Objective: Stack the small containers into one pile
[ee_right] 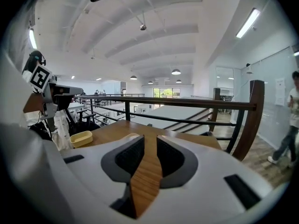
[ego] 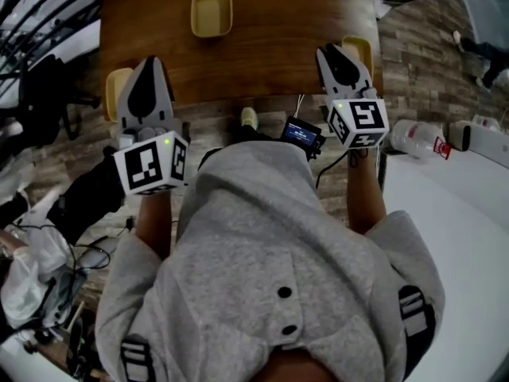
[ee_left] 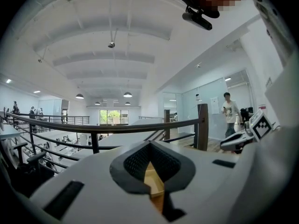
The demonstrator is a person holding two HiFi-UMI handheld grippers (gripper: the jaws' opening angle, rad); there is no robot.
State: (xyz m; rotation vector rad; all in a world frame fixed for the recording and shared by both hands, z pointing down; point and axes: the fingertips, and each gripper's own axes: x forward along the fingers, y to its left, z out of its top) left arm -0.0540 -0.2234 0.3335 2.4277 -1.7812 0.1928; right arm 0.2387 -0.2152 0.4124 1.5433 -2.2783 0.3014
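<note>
Just below and slightly outward of the left gripper's [ego: 151,66] tips lies the left yellow container [ego: 115,90], near the left edge of the wooden table [ego: 270,46]. The left gripper view shows those jaws closed, tips meeting, with nothing clamped. A strip of that container shows only through the gap behind the tips, so it sits under the jaws rather than between them. Its side appears to run away along the line the jaws point.

The right gripper [ego: 330,54] mirrors this on the other side. The right yellow container [ego: 359,50] peeks out just beside its tips, toward the table's right edge. These jaws stand apart, and the right gripper view shows only bare table wood in the gap, so nothing is held.

The far yellow container [ego: 211,12] sits well ahead of both pairs of jaws, roughly midway between them, forward and inward from each. Neither hand is clearly nearer to it.

Each hand is therefore closest to its own side's container, and stacking has not begun, since all three lie apart. The right gripper looks better placed to act first, as its jaws are already spread and need only shift outward over a rim. The left jaws would have to open before they could take their container.
</note>
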